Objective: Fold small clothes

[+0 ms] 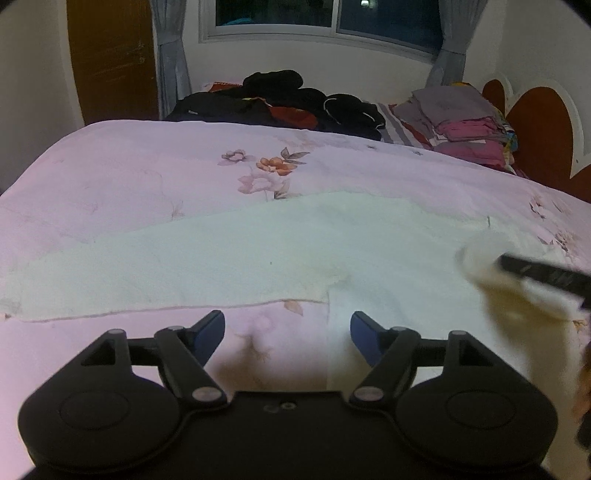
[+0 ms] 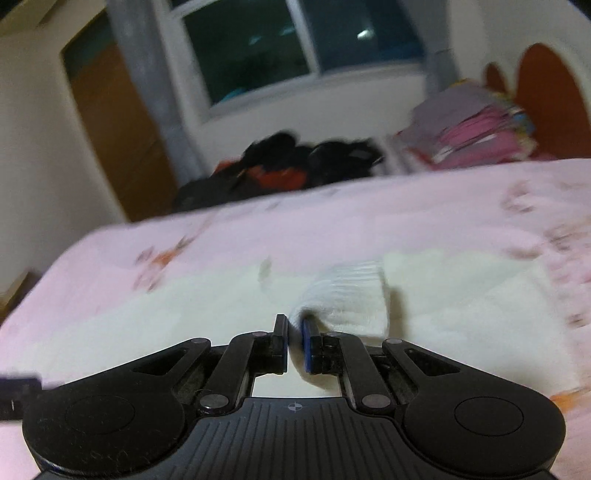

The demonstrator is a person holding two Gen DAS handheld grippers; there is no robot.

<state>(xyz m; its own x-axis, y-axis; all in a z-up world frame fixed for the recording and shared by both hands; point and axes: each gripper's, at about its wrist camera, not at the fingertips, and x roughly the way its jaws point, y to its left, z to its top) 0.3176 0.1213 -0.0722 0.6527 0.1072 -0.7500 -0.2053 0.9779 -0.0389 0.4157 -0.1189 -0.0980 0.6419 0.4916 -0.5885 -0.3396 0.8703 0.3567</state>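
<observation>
A white garment [image 1: 258,254] lies spread on the pink floral bedspread [image 1: 147,166]. My left gripper [image 1: 287,332] is open and empty, just above the garment's near edge. My right gripper [image 2: 294,345] is shut on a ribbed white cuff [image 2: 351,295] of the garment [image 2: 184,314] and lifts it off the bed. In the left wrist view the right gripper's fingers [image 1: 535,271] show blurred at the right edge, with white fabric [image 1: 491,266] bunched around them.
A heap of dark clothes [image 1: 280,103] lies at the far side of the bed. A stack of folded grey and pink clothes [image 1: 465,118] sits at the far right by the red headboard [image 1: 539,122]. A window [image 1: 325,14] and a wooden door [image 1: 110,59] are behind.
</observation>
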